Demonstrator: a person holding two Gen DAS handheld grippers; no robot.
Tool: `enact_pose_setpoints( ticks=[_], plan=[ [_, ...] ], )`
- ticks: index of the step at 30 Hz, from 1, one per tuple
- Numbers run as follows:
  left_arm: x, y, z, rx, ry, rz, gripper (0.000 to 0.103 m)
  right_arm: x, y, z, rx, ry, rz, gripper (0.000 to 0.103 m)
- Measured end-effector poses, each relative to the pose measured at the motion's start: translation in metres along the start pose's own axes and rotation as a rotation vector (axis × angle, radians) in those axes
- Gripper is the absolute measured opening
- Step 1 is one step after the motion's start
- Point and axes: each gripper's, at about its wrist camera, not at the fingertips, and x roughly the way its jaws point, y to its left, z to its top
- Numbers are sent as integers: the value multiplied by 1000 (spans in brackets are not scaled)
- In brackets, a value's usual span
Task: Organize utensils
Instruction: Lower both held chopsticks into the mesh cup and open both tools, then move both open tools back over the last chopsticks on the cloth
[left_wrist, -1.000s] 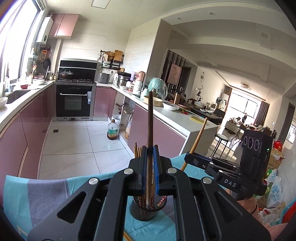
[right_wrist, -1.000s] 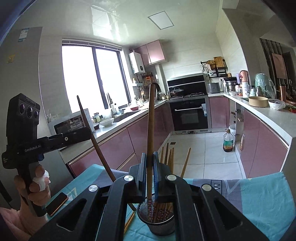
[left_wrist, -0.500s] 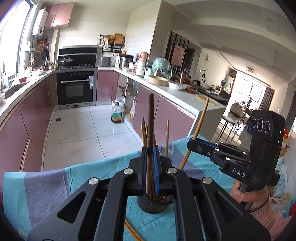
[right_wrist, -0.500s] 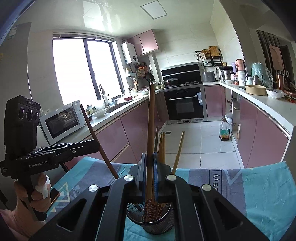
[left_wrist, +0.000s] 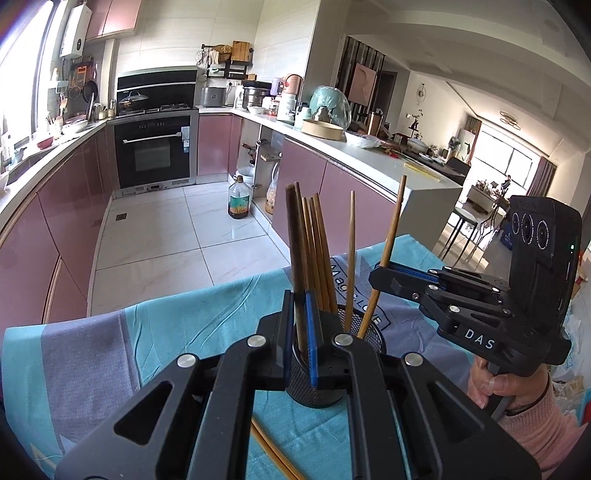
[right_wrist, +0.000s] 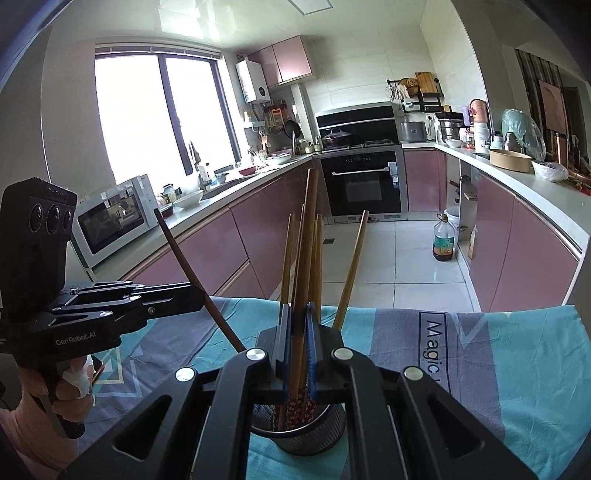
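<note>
Left gripper clamped on a dark brown wooden chopstick, lower end down inside the black mesh metal utensil cup. Right gripper pinching a lighter tan wooden chopstick, tip likewise in that cup. More bamboo chopsticks standing upright within. Underneath, a turquoise-and-grey patterned tablecloth.

Chopsticks being gathered in a mesh holder

Wooden chopsticks are standing upright in the dark mesh holder; one chopstick is lying beside it.
</note>
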Motion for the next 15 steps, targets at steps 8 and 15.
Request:
enact_pose_setpoints(
  ticks=[8, 15],
  plan=[
    [14, -3, 3, 5, 24, 13, 7, 6, 0, -2, 7, 20, -32, 7],
    [17, 2, 0, -18, 17, 28, 30, 1, 1, 0, 10, 1, -59, 21]
  ],
)
